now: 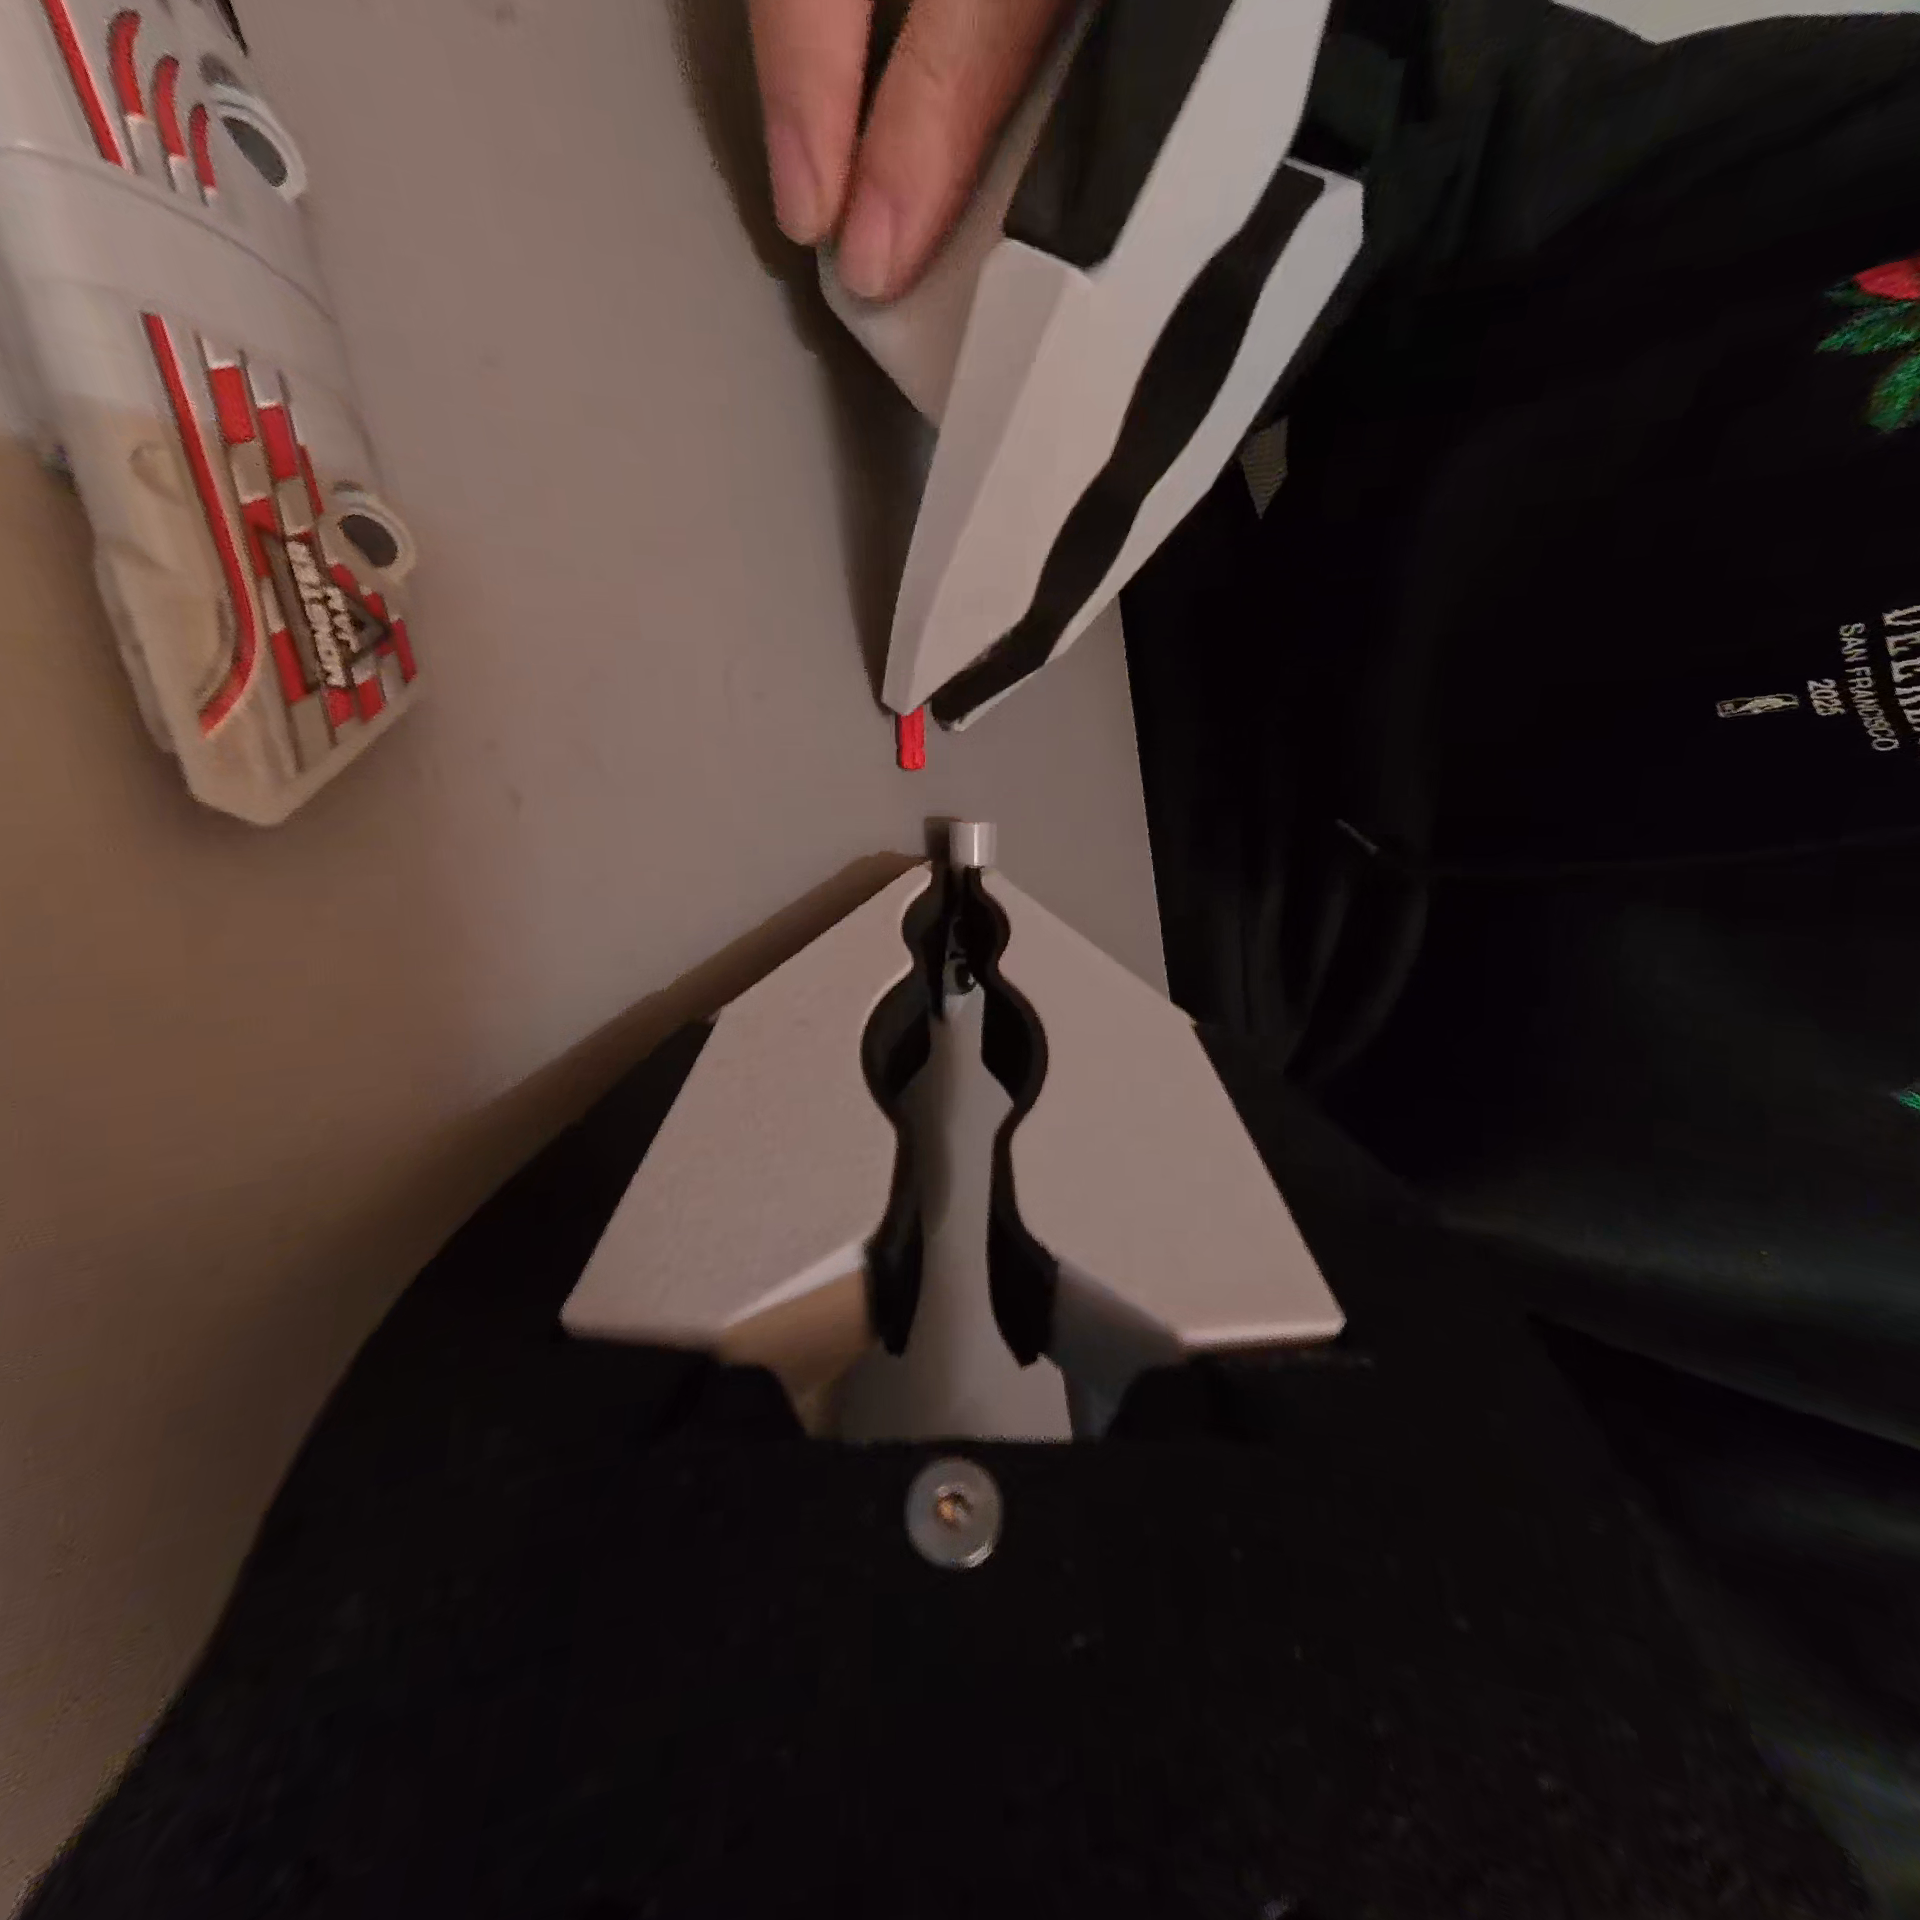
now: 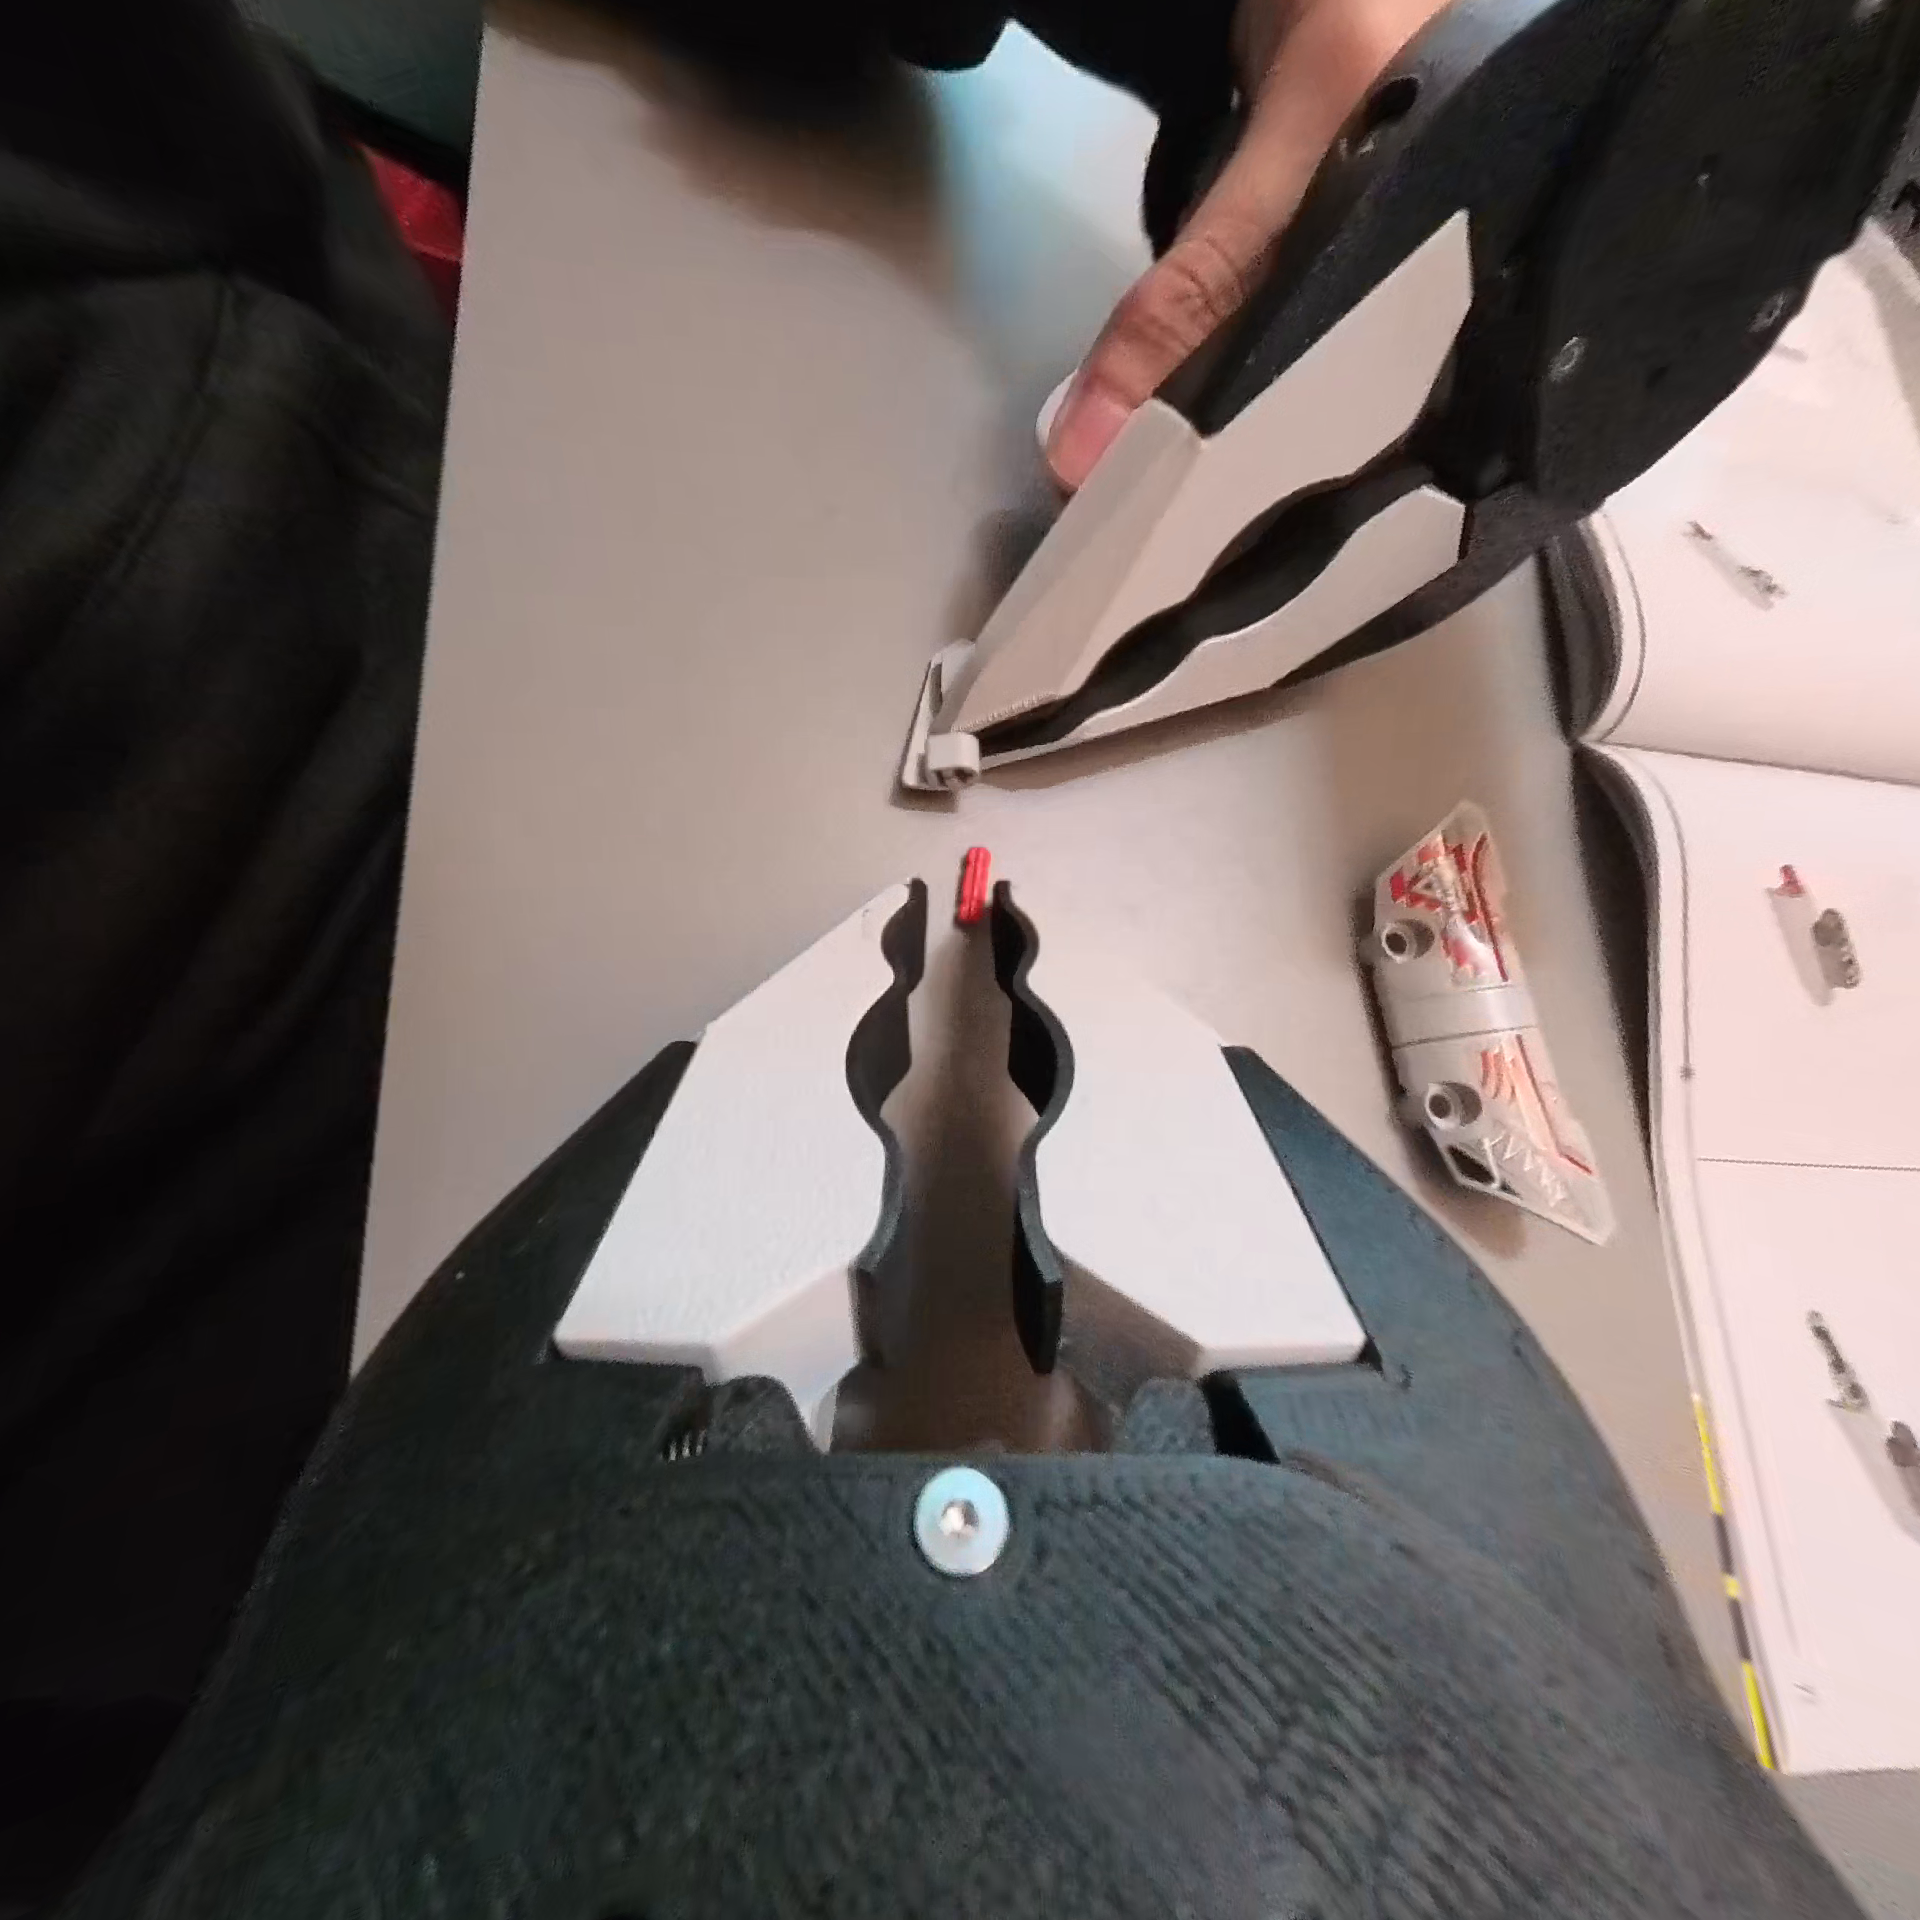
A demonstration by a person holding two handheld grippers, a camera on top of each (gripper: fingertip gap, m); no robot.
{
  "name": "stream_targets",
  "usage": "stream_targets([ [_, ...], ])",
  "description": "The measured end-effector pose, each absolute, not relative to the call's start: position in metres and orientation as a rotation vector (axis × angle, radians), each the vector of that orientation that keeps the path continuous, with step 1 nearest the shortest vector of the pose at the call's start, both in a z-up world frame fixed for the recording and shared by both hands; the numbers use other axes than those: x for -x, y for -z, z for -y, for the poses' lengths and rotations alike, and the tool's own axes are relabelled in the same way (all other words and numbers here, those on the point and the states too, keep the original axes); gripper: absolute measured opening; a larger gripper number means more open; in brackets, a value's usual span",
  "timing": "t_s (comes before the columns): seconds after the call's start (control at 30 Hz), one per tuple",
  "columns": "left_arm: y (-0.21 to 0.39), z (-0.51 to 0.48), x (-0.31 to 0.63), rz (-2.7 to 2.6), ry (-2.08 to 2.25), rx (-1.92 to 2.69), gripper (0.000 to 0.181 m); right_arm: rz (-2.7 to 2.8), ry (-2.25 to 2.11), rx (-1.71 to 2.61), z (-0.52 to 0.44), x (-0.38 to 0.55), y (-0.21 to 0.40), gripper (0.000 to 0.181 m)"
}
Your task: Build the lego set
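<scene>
The left gripper [image 1: 961, 862] clamps a small grey plastic lego piece [image 1: 971, 840] above the grey table [image 1: 623, 623], facing the right gripper [image 2: 958, 894], whose slightly parted fingertips carry a short red lego pin [image 2: 974, 885].

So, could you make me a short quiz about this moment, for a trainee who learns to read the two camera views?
1. True or false: the red pin already sits inside the small grey piece.
2. Which tongs hold the small grey piece? A) left tongs B) right tongs C) neither
3. Name two colours of the printed panel lying on the table.

Key: 1 false, a gap separates them. 2 A. 3 white and red.
</scene>
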State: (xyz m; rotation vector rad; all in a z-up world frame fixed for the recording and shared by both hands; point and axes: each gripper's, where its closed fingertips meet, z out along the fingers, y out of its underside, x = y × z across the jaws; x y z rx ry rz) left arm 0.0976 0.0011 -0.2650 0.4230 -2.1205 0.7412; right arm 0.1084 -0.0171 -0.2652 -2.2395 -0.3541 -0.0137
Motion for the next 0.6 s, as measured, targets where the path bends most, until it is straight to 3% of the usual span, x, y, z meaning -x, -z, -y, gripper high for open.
stream_targets([
  [0.03,0.265,-0.001,-0.097,2.122,-0.738,-0.417,0.000,0.334,-0.009,2.251,0.017,-0.110,0.266,0.011],
  [0.13,0.265,-0.001,-0.097,2.128,-0.734,-0.411,0.000,0.246,-0.063,2.270,0.015,-0.114,0.266,0.014],
  [0.2,0.265,-0.001,-0.097,2.126,-0.740,-0.411,0.000,0.190,-0.063,2.278,0.014,-0.120,0.267,0.003],
  [0.6,0.266,0.003,-0.103,2.173,-0.780,-0.409,0.000,0.153,0.109,2.277,0.016,-0.118,0.267,0.003],
])
